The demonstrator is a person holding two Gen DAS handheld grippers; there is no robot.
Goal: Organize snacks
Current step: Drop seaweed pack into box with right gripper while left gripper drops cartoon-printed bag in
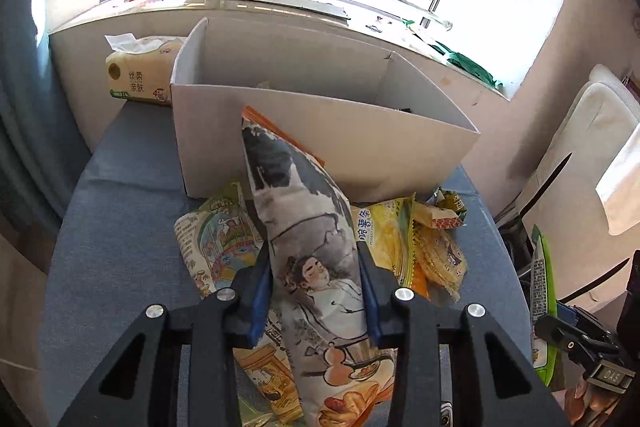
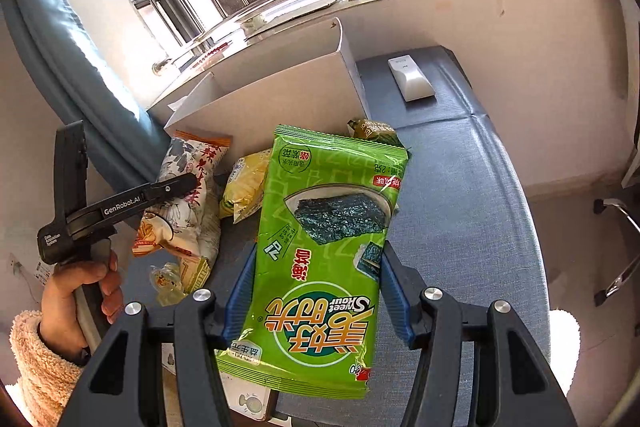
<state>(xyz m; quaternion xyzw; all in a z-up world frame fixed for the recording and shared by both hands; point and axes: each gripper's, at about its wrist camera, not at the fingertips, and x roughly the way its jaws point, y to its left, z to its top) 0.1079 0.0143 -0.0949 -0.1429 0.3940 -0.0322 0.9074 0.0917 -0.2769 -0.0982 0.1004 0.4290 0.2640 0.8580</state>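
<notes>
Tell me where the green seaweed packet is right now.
The green seaweed packet is clamped in the right gripper, held above the blue cushion, just short of the white box.

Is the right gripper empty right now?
No, the right gripper is closed on a green seaweed snack packet, which sits between its blue-padded fingers.

One white box (image 1: 320, 143), one tissue pack (image 1: 138, 75), two hand-held grippers, about seven snack bags.
</notes>
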